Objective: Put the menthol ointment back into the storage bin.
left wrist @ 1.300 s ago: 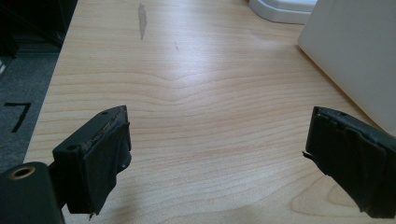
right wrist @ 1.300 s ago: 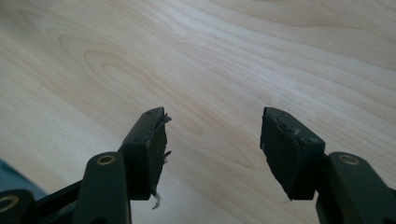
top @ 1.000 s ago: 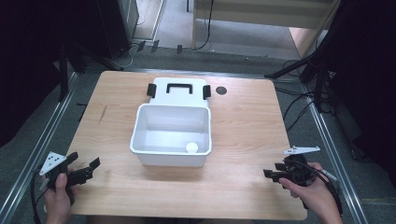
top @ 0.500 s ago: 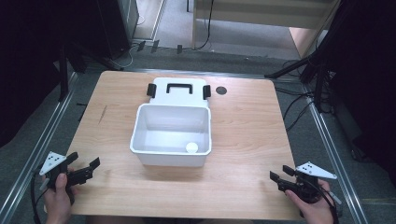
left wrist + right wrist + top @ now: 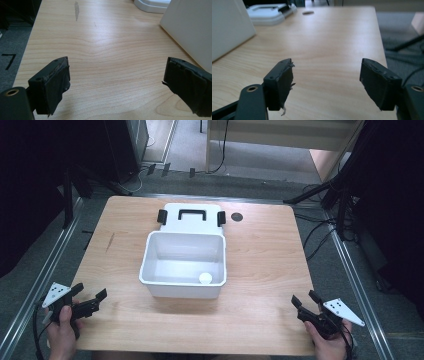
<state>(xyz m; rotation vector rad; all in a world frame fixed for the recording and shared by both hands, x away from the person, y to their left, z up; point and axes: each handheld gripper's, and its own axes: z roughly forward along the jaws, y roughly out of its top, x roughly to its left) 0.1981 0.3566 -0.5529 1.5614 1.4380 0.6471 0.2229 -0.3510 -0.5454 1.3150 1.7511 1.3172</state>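
White plastic, the open bin (image 5: 184,264) sits mid-table with a small round white object (image 5: 205,278) in its near right corner; its lid (image 5: 190,217) lies flat at the bin's 12 o'clock, touching it. The left gripper (image 5: 91,301) rests at the bin's 8 o'clock, well apart, jaws spread and empty. The right gripper (image 5: 305,301) sits at the bin's 4 o'clock near the wooden table (image 5: 265,250) edge, jaws likewise spread on nothing.

Even overhead light on the table (image 5: 260,250), dark surroundings left and right, soft glare across the wood in both gripper views, near jaws blurred (far edge soft too), faint shadow under the white box (image 5: 184,265).
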